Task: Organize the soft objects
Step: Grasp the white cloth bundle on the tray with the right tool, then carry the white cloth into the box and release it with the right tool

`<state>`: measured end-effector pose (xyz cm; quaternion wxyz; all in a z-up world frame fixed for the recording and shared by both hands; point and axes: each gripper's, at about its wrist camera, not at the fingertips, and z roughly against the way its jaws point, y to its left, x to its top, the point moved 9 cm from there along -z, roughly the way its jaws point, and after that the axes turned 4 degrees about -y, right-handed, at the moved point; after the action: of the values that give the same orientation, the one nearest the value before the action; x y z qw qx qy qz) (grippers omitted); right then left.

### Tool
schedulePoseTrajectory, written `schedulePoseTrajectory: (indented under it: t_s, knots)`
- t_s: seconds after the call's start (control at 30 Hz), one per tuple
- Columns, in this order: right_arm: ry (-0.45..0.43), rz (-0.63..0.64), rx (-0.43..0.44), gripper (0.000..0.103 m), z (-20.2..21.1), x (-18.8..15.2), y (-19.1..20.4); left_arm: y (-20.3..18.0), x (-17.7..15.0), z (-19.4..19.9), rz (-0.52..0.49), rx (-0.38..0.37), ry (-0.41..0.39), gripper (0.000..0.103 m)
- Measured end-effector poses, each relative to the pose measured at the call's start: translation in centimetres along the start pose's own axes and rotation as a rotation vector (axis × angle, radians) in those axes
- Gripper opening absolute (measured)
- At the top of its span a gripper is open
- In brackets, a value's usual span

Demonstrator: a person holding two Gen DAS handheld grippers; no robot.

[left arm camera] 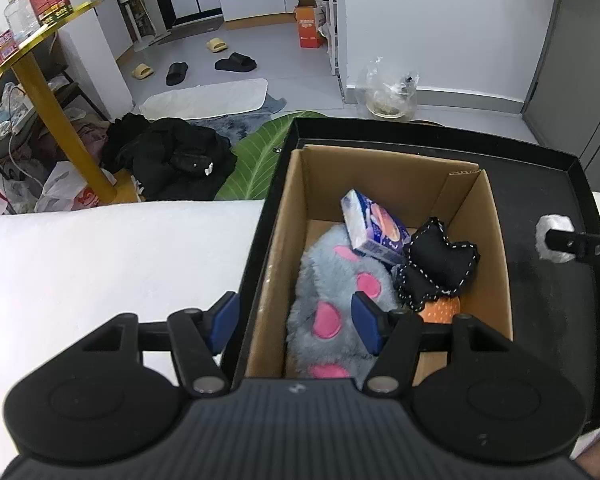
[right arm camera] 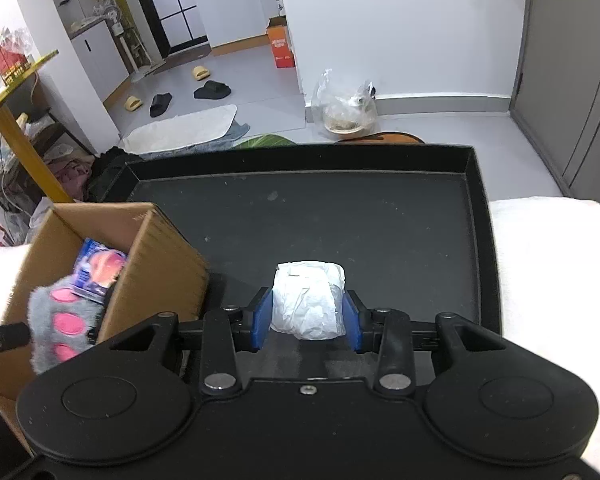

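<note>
The right tool is squeezing a white crumpled bundle between its two blue pads. The bundle looks like soft paper or cloth; I cannot tell which. It is over the bare floor of a big black tray, near the middle of the tray's near edge.

The left tool is wide open and holds nothing. It hangs over the near left corner of a brown cardboard box. The box sits in the left part of the tray.

Inside the box lies a fluffy gray toy with pink spots. A small blue and white pack leans on top of it. Just beside them, by the box's right wall, is a black stitched cushion. A bit of something orange with dots peeks out under the cushion.

The tray rests on something soft and white.
</note>
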<state>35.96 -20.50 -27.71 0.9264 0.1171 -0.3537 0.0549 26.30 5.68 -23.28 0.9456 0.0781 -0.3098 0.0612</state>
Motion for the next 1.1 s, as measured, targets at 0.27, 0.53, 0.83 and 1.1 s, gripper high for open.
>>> schedulePoseTrajectory:
  t_s: [0.27, 0.53, 0.83, 1.1]
  knots:
    - [-0.062, 0.018, 0.036, 0.037, 3.5, 1.8, 2.6, 1.3, -1.0, 1.0, 0.035, -0.030, 0.030, 0.061]
    - [-0.077, 0.045, 0.090, 0.037, 5.7, 2.4, 5.9, 2.4, -1.5, 2.0, 0.059, -0.066, 0.029, 0.061]
    - [-0.072, 0.079, 0.133, 0.037, 6.5, 2.9, 9.4, 2.8, -2.1, 1.6, 0.069, -0.094, 0.022, 0.059]
    - [-0.032, 0.122, 0.156, 0.037, 6.2, 2.0, 12.1, 3.2, -2.5, 1.0, 0.115, -0.139, 0.024, 0.047]
